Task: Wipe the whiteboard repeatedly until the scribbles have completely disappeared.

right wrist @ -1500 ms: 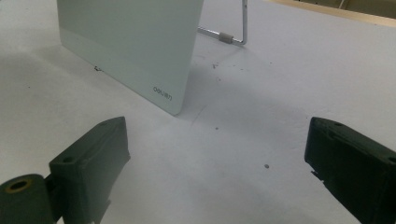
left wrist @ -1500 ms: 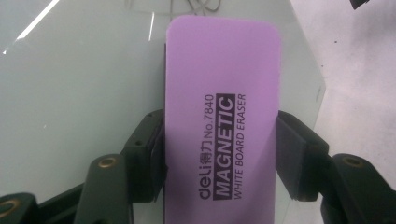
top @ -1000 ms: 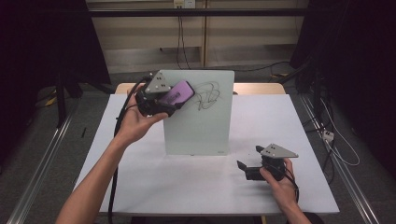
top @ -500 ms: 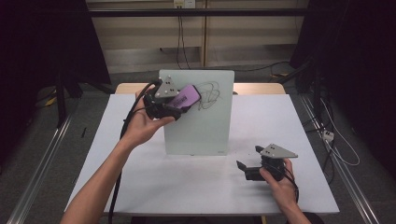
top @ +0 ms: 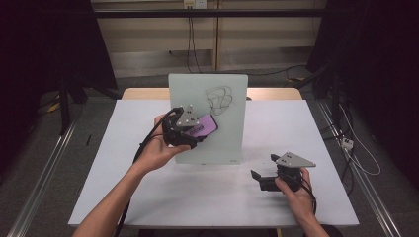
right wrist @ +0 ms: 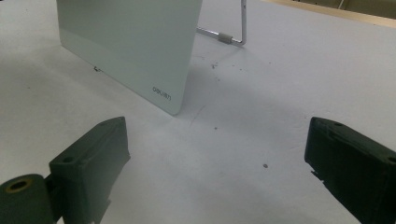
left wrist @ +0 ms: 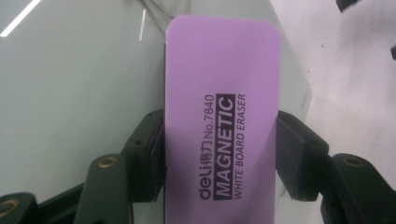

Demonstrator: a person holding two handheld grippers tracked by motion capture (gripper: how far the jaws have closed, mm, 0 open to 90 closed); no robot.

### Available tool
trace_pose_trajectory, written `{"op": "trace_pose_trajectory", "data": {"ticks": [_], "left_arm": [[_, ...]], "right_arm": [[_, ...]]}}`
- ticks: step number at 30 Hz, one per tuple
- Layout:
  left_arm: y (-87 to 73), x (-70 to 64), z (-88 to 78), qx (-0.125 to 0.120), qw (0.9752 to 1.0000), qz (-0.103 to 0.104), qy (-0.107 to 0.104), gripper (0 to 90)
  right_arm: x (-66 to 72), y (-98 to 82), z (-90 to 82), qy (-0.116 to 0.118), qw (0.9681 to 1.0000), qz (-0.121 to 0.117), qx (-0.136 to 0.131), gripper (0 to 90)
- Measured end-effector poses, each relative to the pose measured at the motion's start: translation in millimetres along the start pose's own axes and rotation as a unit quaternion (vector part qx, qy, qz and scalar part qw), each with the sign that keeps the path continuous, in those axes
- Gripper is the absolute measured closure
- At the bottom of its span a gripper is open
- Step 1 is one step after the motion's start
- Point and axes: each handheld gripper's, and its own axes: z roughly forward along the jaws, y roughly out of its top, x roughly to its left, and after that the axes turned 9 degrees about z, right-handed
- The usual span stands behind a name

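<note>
1. High view: my left gripper [top: 190, 129] clamps the purple eraser [top: 203, 127] before the whiteboard [top: 207, 143] near the tabletop's far edge; the scribble [top: 219, 100] lies up-right.
2. Left gripper view: the eraser [left wrist: 224, 126] points lengthwise away.
3. Right gripper view: my right gripper [right wrist: 215, 172] gapes empty, near the front edge.

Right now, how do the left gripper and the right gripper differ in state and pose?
The left gripper is shut on the purple eraser, while the right gripper stands open with nothing between its jaws. The left gripper is held up in front of the whiteboard; the right gripper rests low on the white table, apart from the board. Both are black, have two jaws and carry a grey three-cornered plate.
</note>
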Motion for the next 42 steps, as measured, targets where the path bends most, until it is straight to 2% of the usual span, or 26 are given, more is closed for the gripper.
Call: {"op": "trace_pose_trajectory", "data": {"ticks": [2,5,8,13,17,24,29,31,36,42], "left_arm": [[1.3,-0.4,0.0,0.007,1.0,0.004,0.001,40.9],[2.7,3.0,-0.9,0.01,0.9999,-0.002,-0.007,40.9],[6.5,8.6,-5.1,0.007,0.9999,-0.009,-0.001,40.9],[15.4,27.9,-14.9,-0.02,0.9992,-0.035,-0.007,40.9],[28.4,36.8,-24.5,-0.015,0.9995,-0.019,0.02,40.9],[41.2,55.8,-39.2,-0.041,0.997,-0.037,0.054,40.9],[44.5,55.8,-38.5,-0.052,0.9956,-0.045,0.063,40.8],[45.0,55.3,-37.3,-0.048,0.9963,-0.042,0.058,40.8],[48.5,48.5,-29.4,-0.028,0.9981,-0.024,0.049,40.9],[53.6,38.4,-18.7,-0.007,0.9991,-0.004,0.041,40.9]], "right_arm": [[0.4,0.1,0.0,0.001,1.0,0.0,0.0,6.2],[0.1,0.0,0.1,0.001,1.0,0.001,0.0,6.2],[-0.4,0.0,-0.1,0.0,1.0,0.001,0.0,6.2],[0.2,0.3,-0.2,0.004,1.0,-0.001,-0.003,6.0],[-0.3,0.3,-0.3,0.003,1.0,0.0,-0.002,6.0],[-0.1,0.2,-0.7,0.004,1.0,0.0,-0.003,6.0],[-0.3,0.2,-0.6,0.004,1.0,-0.001,-0.003,6.0],[0.1,0.2,-0.6,0.004,1.0,-0.001,-0.003,6.0],[-0.1,0.2,-0.1,0.004,1.0,0.0,-0.002,6.0],[1.0,0.3,-0.1,0.004,1.0,0.0,-0.001,6.0]]}}
